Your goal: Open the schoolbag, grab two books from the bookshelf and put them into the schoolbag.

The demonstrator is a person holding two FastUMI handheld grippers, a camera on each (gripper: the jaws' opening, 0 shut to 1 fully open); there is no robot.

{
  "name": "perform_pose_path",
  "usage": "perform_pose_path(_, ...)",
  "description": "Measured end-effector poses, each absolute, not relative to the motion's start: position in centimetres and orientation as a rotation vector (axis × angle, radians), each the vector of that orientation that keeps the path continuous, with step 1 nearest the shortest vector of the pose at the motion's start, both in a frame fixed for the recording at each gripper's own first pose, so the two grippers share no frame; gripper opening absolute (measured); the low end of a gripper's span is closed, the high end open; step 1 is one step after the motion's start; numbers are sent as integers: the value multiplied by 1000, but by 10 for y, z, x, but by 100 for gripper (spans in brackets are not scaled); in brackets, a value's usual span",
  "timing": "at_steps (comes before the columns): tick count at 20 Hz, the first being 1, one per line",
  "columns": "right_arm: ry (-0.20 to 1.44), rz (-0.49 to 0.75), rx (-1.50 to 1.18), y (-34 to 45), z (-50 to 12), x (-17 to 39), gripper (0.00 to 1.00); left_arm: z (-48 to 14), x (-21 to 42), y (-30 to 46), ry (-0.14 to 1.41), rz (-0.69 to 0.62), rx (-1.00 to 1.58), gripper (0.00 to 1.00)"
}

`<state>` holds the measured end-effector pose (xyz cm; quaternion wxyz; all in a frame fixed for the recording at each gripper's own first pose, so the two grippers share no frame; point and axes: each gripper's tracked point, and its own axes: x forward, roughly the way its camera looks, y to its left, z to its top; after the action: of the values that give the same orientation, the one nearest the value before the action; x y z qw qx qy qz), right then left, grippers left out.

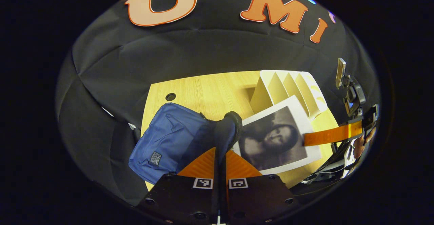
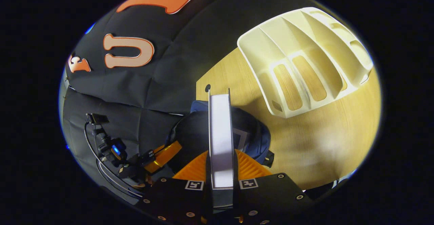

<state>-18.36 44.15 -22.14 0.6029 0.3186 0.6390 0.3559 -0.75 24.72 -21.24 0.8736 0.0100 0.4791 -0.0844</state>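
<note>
Left hand-held gripper [image 1: 219, 157]: pinching the dark rim of the blue schoolbag [image 1: 169, 140] on the worktop [image 1: 210, 93]. Right hand-held gripper [image 2: 221, 170]: clamped on a book [image 2: 220, 130] above the schoolbag's opening. Bookshelf [image 2: 305, 55]: nearby on worktop.

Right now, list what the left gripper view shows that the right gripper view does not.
Left gripper view: the book's portrait cover, face-on, and the left gripper pinching the schoolbag's dark flap. Right gripper view: the book's page edge between the right gripper's fingers, and the bookshelf's bare slots from above. Both: schoolbag, bookshelf, wooden table.
</note>
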Motion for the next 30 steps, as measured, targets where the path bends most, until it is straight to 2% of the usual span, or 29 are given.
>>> perform_pose_path(18,1484,914,662,549,-276,-250,24,-201,-10,211,986,-275,76,2)
perform_pose_path(27,1529,928,588,581,-301,-268,26,-204,-10,211,999,-246,21,3)
perform_pose_path(29,1473,896,482,568,-302,-257,35,-202,-7,219,988,-223,40,3)
perform_pose_path(30,1426,909,437,565,-298,-248,44,-203,-5,224,989,-208,46,2)
